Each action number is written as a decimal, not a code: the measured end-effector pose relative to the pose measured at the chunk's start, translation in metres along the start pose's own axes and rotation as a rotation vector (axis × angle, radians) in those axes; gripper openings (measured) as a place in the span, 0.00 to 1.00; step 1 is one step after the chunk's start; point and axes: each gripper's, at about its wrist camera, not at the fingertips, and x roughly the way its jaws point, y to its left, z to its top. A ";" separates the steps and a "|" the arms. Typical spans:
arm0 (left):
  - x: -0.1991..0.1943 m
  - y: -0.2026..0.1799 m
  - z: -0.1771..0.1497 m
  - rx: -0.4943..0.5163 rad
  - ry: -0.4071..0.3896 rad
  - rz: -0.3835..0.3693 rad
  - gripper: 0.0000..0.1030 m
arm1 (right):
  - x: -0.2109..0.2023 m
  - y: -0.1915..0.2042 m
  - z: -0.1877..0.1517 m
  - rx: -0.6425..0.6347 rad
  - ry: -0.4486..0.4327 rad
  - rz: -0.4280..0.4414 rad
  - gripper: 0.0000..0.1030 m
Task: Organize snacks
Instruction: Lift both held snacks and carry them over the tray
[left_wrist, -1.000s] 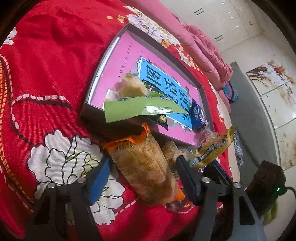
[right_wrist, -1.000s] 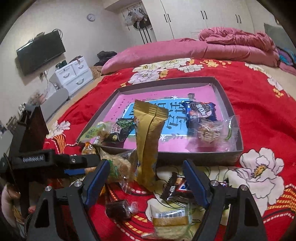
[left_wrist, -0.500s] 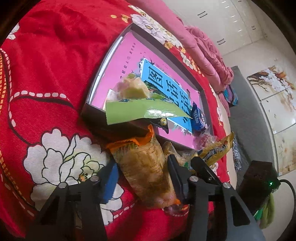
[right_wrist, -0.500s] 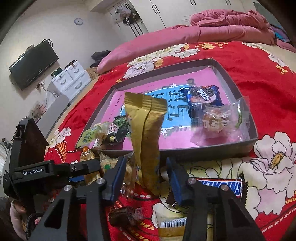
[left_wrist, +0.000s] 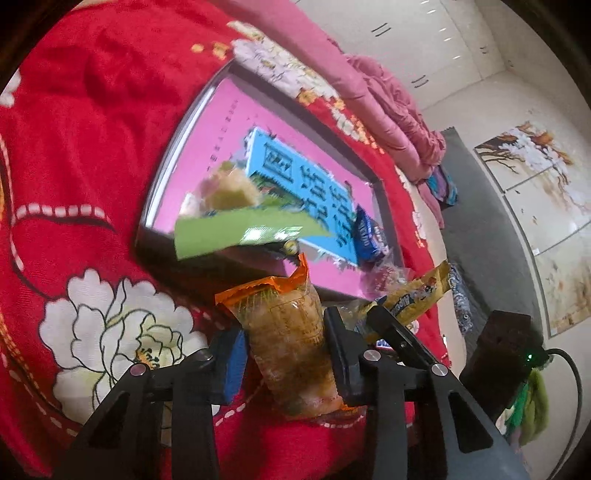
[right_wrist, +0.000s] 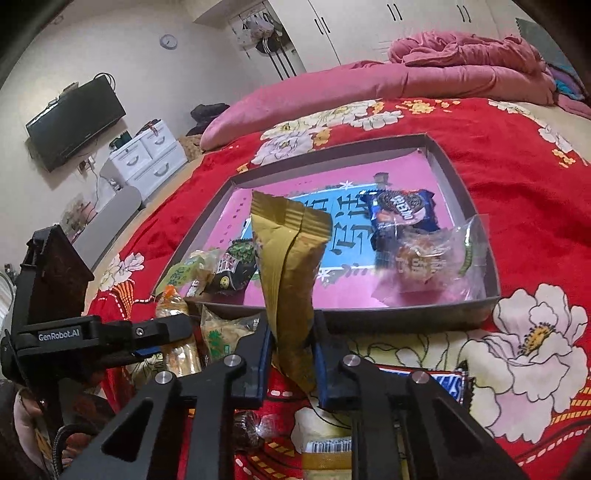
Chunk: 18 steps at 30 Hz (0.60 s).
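Observation:
My left gripper is shut on a clear snack pack with an orange top, held over the red bedspread in front of the tray. My right gripper is shut on an upright gold snack packet, just before the tray's near wall. The gold packet also shows in the left wrist view. The left gripper with its orange-topped pack shows at the left of the right wrist view. The tray holds a green packet, a blue Oreo pack and a clear-wrapped pastry.
Loose snacks lie on the red floral bedspread near the right gripper: a Snickers bar, a small dark wrapped candy and a clear biscuit pack. A pink quilt lies behind the tray.
Both grippers closed from wide open onto their packets: the left on the orange-topped pack, the right on the gold packet. Both packets now stand lifted closer to the tray.

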 end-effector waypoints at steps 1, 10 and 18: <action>-0.003 -0.003 0.000 0.017 -0.012 0.000 0.39 | -0.003 0.000 0.001 -0.001 -0.009 0.001 0.20; -0.016 -0.017 0.008 0.115 -0.093 0.058 0.39 | -0.025 -0.007 0.009 0.014 -0.090 0.005 0.19; -0.019 -0.028 0.017 0.178 -0.156 0.111 0.39 | -0.038 -0.007 0.017 0.024 -0.150 0.010 0.19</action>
